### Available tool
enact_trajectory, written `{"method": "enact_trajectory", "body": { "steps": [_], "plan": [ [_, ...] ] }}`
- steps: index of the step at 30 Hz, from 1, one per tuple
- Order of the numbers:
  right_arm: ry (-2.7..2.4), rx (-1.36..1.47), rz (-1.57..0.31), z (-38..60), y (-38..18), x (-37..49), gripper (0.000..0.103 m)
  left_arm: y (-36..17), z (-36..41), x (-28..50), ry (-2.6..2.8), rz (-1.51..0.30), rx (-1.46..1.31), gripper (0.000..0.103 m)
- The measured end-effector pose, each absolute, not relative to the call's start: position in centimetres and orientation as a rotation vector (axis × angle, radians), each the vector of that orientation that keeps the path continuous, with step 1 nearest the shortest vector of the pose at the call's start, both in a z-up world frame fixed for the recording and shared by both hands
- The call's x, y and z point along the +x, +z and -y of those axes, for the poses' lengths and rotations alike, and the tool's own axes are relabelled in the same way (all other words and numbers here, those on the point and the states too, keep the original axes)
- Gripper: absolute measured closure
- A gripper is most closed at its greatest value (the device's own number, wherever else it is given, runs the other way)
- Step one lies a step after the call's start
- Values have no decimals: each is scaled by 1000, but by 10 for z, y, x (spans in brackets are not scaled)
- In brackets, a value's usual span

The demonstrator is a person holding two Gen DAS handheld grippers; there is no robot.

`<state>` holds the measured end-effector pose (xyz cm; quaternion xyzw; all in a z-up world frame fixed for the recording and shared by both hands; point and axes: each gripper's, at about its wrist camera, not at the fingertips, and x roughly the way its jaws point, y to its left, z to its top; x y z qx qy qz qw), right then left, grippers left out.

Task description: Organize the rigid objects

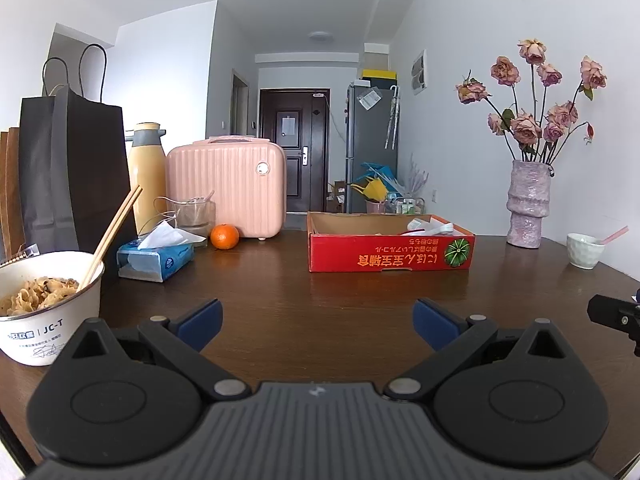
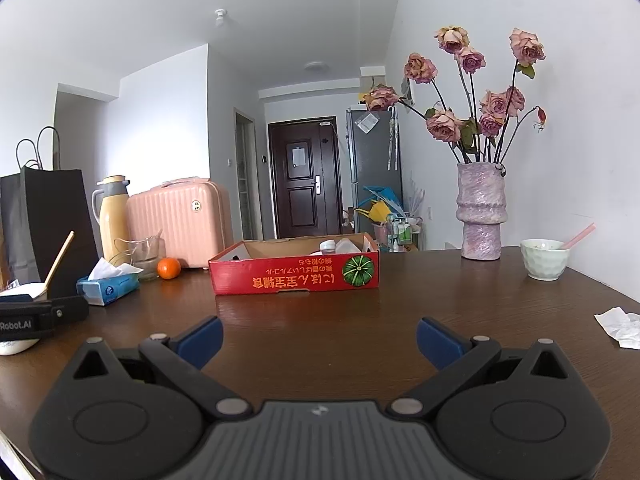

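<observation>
A shallow red cardboard box (image 1: 390,254) (image 2: 296,274) sits in the middle of the dark wooden table (image 1: 320,308) (image 2: 400,312), with white containers (image 2: 340,246) inside it. An orange (image 1: 225,236) (image 2: 169,268) lies left of the box, in front of a pink case (image 1: 228,188) (image 2: 180,222). My left gripper (image 1: 318,322) is open over bare tabletop, well short of the box. My right gripper (image 2: 320,340) is open too, with nothing between its blue pads. A black edge of the other gripper (image 1: 616,316) (image 2: 40,316) shows in each view.
At the left stand a black paper bag (image 1: 72,172), a yellow flask (image 1: 146,176), a glass jug (image 1: 194,216), a tissue pack (image 1: 156,258) and a noodle bowl with chopsticks (image 1: 48,304). A vase of dried roses (image 2: 482,212), a white cup (image 2: 544,258) and crumpled paper (image 2: 620,326) are right.
</observation>
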<state>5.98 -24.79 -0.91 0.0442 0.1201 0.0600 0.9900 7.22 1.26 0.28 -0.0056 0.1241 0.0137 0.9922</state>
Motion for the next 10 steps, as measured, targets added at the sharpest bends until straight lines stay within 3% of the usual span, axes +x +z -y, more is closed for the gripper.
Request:
{"method": "enact_trajectory", "body": {
  "steps": [10],
  "plan": [
    [122, 88, -243, 248, -10, 60, 0, 2, -12, 73, 27, -250, -6, 0]
  ]
}}
